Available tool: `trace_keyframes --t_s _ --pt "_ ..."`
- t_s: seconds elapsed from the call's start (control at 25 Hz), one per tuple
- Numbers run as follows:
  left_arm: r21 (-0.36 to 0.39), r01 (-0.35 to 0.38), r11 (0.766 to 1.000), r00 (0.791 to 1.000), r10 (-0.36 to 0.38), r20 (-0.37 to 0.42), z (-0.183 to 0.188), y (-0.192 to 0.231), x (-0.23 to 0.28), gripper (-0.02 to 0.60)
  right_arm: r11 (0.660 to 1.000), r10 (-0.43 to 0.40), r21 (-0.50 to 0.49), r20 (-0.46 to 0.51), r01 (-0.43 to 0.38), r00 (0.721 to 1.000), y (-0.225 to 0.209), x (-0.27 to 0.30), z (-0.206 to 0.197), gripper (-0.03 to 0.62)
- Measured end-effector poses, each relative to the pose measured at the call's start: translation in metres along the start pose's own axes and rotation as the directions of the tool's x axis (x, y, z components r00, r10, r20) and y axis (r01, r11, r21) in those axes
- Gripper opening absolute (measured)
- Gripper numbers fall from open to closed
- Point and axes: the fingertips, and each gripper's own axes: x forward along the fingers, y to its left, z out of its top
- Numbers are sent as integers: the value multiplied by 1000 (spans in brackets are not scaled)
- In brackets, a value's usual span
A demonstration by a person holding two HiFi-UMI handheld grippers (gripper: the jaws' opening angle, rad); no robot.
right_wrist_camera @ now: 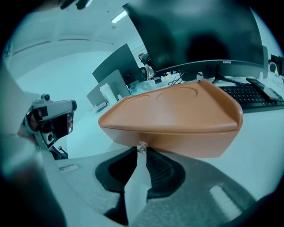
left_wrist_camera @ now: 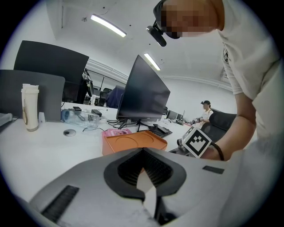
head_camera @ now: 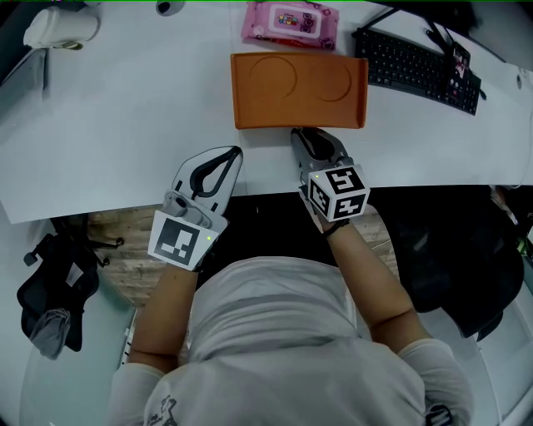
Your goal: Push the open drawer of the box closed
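Observation:
The orange box lies flat on the white table, its long front face toward me; it also shows as the orange box and the orange box. A small pale knob sticks out of the middle of that front face. My right gripper points at this face, and the right gripper has its tips closed on the knob. I cannot tell how far the drawer stands out. My left gripper rests at the table's near edge, left of the box and apart from it; the left gripper is shut and holds nothing.
Behind the box lie a pink wipes pack and a black keyboard. A white cup stands at the far left. A dark monitor rises behind the box. The table's near edge runs just under both grippers.

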Motion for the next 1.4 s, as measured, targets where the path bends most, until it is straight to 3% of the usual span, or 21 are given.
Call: trace_keyframes --t_s 0.36,0.6,1.0,1.2,1.4 --pt "-16 -3 1000 1000 3 -2 -5 2 -6 -2 1000 -16 -2 -1 16 1000 0 1 1 71" --pt "-3 7 1000 1000 -7 10 3 -7 -19 -2 999 -45 -15 8 46 999 7 -16 -1 107" --pt "15 41 999 992 -43 115 56 -42 -77 -2 995 -72 -56 167 82 983 50 -91 46 73" --pt "56 23 998 983 -33 180 94 -54 -124 -2 989 -75 -105 266 106 961 90 -138 75 56" --pt "125 50 991 977 -74 198 119 -89 -162 -2 967 -87 -193 357 164 930 129 -191 102 36"
